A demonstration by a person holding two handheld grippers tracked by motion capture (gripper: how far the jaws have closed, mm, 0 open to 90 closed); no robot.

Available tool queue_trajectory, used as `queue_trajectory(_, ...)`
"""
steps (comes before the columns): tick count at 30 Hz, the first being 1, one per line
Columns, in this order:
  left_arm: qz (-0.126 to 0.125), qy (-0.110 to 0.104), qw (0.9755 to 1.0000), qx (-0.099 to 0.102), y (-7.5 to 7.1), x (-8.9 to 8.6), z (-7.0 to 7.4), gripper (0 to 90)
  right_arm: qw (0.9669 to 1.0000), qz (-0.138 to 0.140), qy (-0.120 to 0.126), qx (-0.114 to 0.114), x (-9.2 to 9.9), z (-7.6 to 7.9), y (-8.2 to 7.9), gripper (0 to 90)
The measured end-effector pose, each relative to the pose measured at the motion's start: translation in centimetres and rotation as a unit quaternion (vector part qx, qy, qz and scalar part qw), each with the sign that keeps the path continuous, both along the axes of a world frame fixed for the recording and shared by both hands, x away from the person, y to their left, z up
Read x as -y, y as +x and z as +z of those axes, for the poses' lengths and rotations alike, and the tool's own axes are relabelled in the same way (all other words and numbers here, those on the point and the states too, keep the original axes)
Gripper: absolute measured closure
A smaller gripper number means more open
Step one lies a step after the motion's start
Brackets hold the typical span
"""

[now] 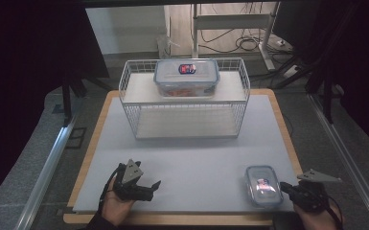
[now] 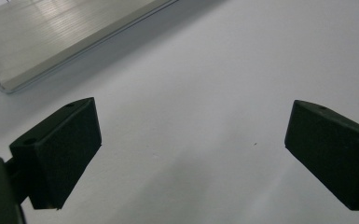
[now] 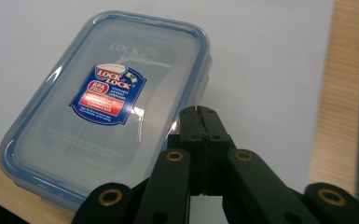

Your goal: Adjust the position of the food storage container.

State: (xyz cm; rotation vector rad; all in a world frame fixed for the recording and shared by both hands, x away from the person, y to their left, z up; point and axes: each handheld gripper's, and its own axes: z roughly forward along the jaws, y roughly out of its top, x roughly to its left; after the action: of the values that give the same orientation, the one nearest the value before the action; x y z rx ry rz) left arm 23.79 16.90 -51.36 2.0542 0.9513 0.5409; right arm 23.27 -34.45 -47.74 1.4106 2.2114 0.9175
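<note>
A small clear lidded container [image 1: 262, 184] with a blue rim and a red-and-blue label lies on the white mat near the front right corner. My right gripper [image 1: 284, 187] sits just to its right, held by a hand at the table's edge. In the right gripper view the jaws [image 3: 199, 113] are pressed together with nothing seen between them, their tips right beside the container [image 3: 107, 107]. My left gripper [image 1: 151, 188] rests at the front left over bare mat. Its jaws [image 2: 191, 149] stand wide open and hold nothing.
A white wire rack [image 1: 187, 127] stands at the back middle of the mat [image 1: 196, 158], its lower shelf [image 2: 51, 32] bare. A larger clear lidded container [image 1: 187, 76] sits on its top shelf. The mat lies on a wooden board [image 1: 90, 148].
</note>
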Motion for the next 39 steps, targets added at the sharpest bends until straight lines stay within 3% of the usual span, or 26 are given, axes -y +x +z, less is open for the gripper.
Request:
queue_trajectory(9,-0.004,-0.004,1.0,-0.005,0.0,0.1,0.0,3.5,0.9987,0.048,0.012,-0.011,-3.8,-0.4,1.2,90.0)
queue_trajectory(19,-0.007,-0.005,0.9999,-0.009,0.0,0.2,-0.1,3.6,0.9931,0.115,0.014,-0.016,-8.9,-1.0,2.9,89.9)
queue_trajectory(23,-0.005,-0.01,0.9999,-0.009,0.0,0.0,0.0,3.7,0.9927,0.117,0.023,-0.014,-8.5,-0.9,2.2,89.6)
queue_trajectory(28,-0.005,-0.012,0.9999,-0.011,-0.1,0.1,0.0,3.8,0.9914,0.128,0.017,-0.019,-7.9,-1.4,-0.2,89.8)
queue_trajectory(32,-0.005,-0.01,0.9999,-0.01,-0.1,0.2,0.0,3.8,0.9901,0.134,0.018,-0.038,-7.4,-1.7,-1.3,89.7)
queue_trajectory(39,-0.005,-0.012,0.9998,-0.015,0.0,0.1,-0.1,3.8,0.9841,0.167,0.02,-0.058,-8.7,-2.1,-2.2,89.7)
